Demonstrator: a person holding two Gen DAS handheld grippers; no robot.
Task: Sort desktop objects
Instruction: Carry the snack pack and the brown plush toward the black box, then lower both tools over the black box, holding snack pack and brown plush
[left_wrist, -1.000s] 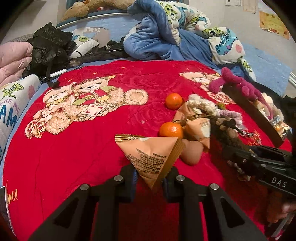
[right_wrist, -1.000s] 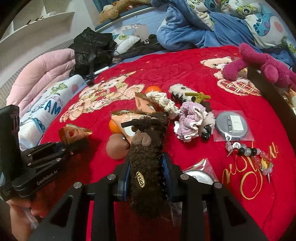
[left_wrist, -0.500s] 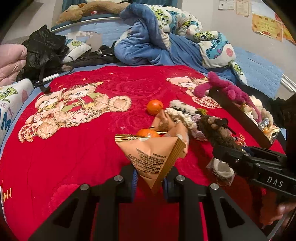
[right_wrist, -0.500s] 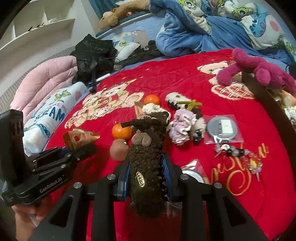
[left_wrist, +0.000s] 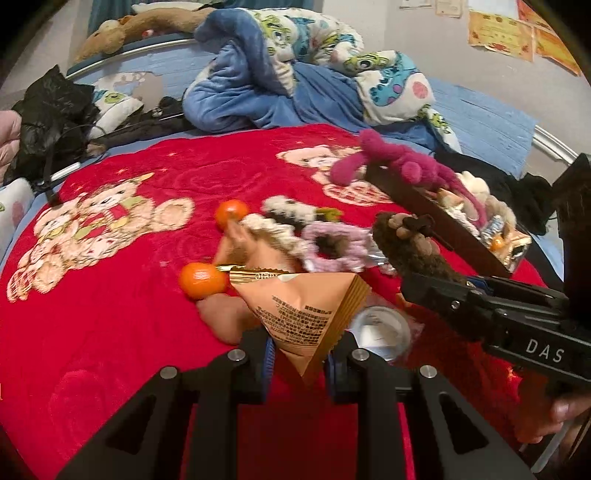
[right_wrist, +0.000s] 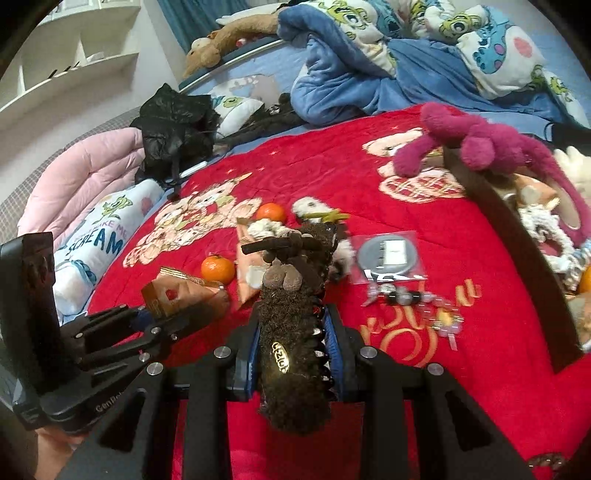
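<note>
Red blanket on the bed was where my sorting stood, and I judged it partly done. My left tool had its jaws pressed tight on the lower corner of a triangular orange snack packet, held clear above the blanket. My right tool was clamped on a shaggy brown hair claw, its jaws only a little apart because the claw filled them, and the claw stuck out ahead with its little plush figure on top.

At the right edge a dark tray already held some things: a magenta plush draped over its rim, white and cream fluffy items, and what looked like an orange and a packet (I could not make out more in that corner). That much I counted as sorted.

Left on the blanket were two oranges well apart from each other, a second orange packet near them, a pink-brown egg-like thing just under the held packet, some fuzzy scrunchies, a grey disc in a clear bag and a bead bracelet.

So both held pieces had yet to reach a place, and most of the loose pile lay unsorted, by my reckoning.
</note>
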